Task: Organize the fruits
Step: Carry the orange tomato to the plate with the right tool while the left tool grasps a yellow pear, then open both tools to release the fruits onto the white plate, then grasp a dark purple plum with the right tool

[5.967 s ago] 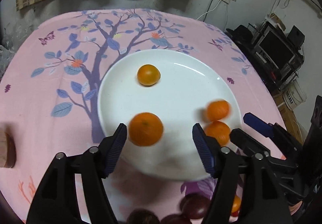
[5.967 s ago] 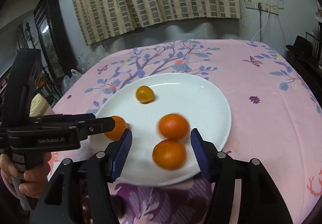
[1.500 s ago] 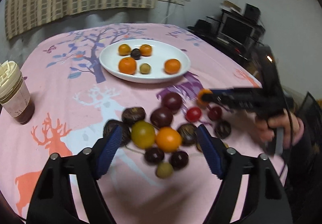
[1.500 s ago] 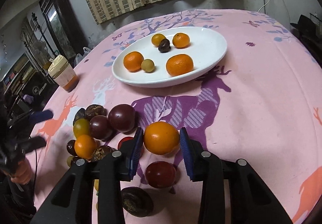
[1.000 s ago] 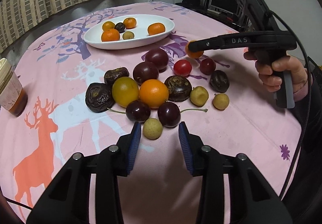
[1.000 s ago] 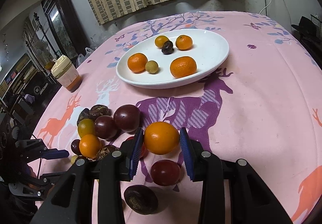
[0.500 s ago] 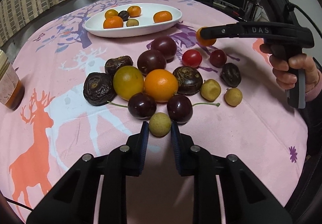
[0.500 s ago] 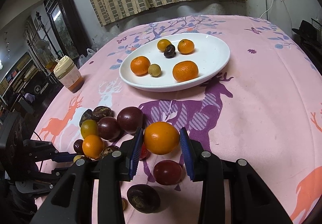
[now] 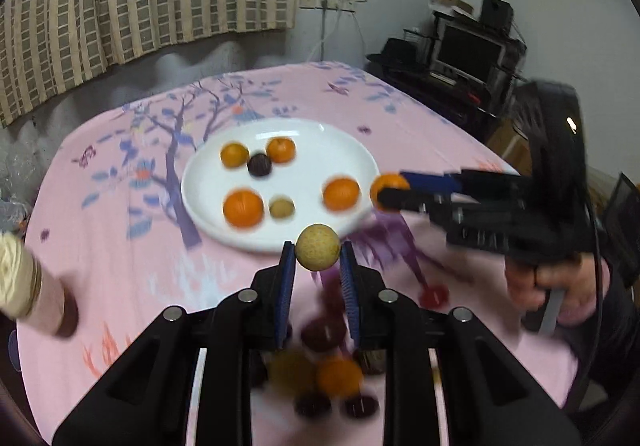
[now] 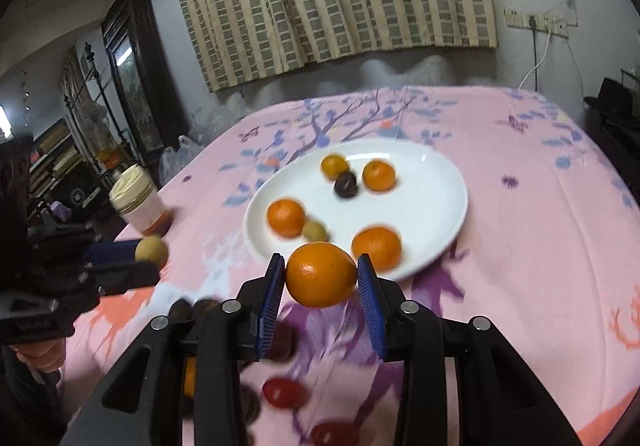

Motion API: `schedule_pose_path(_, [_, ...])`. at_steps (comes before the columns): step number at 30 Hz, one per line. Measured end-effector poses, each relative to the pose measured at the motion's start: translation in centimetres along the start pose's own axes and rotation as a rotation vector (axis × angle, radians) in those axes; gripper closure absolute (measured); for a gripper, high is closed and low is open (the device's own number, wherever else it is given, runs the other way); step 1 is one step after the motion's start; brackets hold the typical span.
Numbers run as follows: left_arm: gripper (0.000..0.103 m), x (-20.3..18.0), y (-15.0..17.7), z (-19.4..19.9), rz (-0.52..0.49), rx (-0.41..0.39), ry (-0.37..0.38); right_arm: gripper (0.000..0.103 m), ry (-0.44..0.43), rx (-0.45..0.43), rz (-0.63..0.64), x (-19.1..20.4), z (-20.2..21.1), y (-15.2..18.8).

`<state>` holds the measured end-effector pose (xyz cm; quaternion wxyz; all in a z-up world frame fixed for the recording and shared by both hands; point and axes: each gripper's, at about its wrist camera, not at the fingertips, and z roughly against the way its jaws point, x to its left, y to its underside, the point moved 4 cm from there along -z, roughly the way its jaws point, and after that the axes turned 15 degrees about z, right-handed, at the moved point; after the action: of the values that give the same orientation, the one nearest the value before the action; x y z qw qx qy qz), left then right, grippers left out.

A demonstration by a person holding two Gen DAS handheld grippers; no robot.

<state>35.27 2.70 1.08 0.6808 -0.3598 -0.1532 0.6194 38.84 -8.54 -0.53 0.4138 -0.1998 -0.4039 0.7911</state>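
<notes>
Both grippers have lifted off the fruit pile. The left gripper point(image 9: 318, 256) clamps a small yellow fruit point(image 9: 318, 247); the right gripper point(image 10: 321, 278) clamps an orange point(image 10: 321, 274). The white plate point(image 10: 432, 201) lies at twelve o'clock.

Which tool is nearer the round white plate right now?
Right. The right tool, shut on an orange, is at the round white plate's near rim. The left tool, holding a small yellow-brown fruit, sits slightly short of it.

Glossy white plate point(image 10: 448, 181); matt printed pink tablecloth point(image 10: 540, 246); ribbed blue pads point(image 10: 370, 310)
</notes>
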Motion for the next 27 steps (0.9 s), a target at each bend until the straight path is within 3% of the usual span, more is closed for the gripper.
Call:
schedule_pose_path(2, [0.081, 0.5, -2.5, -3.1, 0.033, 0.006, -0.057, 0.065, 0.008, 0.009, -0.007, -1.1, -1.6, -1.1])
schedule_pose_path(7, [0.080, 1.9, -5.0, -9.4, 0.088, 0.072, -0.112, 0.065, 0.030, 0.034, -0.028, -3.3, -5.5, -2.4])
schedule_pose_path(8, [0.071, 2.3, -5.2, -10.3, 0.099, 0.077, -0.161, 0.064, 0.032, 0.036, -0.028, -3.4, -5.8, -2.4])
schedule_pose_path(9, [0.050, 2.7, -5.1, -10.5, 0.110, 0.075, -0.215, 0.054, 0.029, 0.042, -0.028, -3.4, -6.0, -2.3])
schedule_pose_path(11, [0.027, 3.0, -4.9, -9.5, 0.124, 0.044, -0.249, 0.050, 0.027, 0.045, -0.031, -3.2, -5.5, -1.9])
schedule_pose_path(15, [0.015, 2.8, -3.2, -4.7, 0.126, -0.011, -0.203, 0.042, 0.046, 0.021, 0.052, -1.2, -2.2, -1.3])
schedule_pose_path(18, [0.007, 3.6, -0.5, -0.8, 0.167, -0.084, -0.248, 0.038, 0.042, 0.017, 0.085, 0.6, 0.6, 0.6])
schedule_pose_path(20, [0.007, 4.2, 2.1, 1.2, 0.217, -0.115, -0.259, 0.038, 0.057, 0.041, 0.079, 1.3, 1.9, 2.0])
schedule_pose_path(23, [0.007, 4.9, 5.4, 2.6, 0.264, -0.105, -0.212, 0.036, 0.083, 0.054, 0.052, 2.1, 3.8, 4.5])
schedule_pose_path(27, [0.007, 6.4, 9.0, 3.2, 0.358, -0.093, -0.146, 0.035, 0.008, 0.101, 0.008, 3.7, 4.5, 7.7])
